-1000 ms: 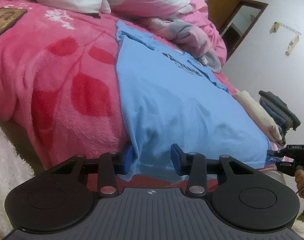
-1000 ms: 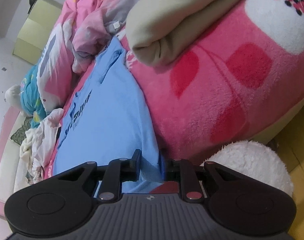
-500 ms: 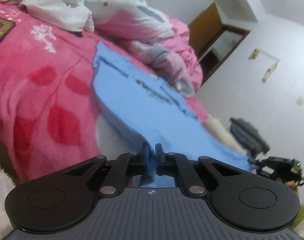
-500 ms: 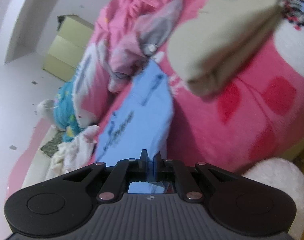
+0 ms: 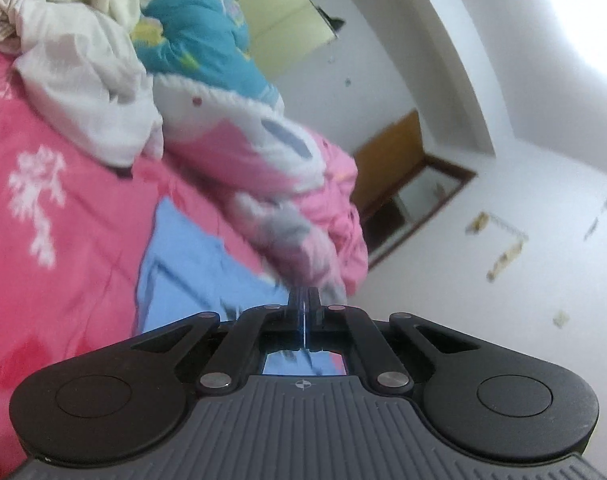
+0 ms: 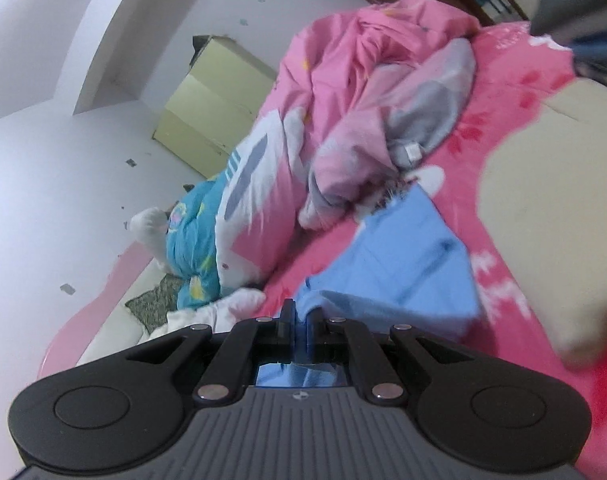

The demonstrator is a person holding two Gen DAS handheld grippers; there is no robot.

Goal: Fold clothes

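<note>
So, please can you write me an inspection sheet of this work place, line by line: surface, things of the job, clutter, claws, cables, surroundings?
Surface: bed with a pink flowered blanket, soft and uneven.
Job's things: blue T-shirt, partly lifted off the bed, its hem held by both claws; picture blurred.
Clutter: crumpled pink and grey bedding, white cloth pile, turquoise quilt, folded beige garment beside the shirt.
Claws: left claw shut on the blue T-shirt; right claw shut on it too.
Cables: nothing seen.
Surroundings: white walls, yellow-green cabinet, wooden door frame.
</note>
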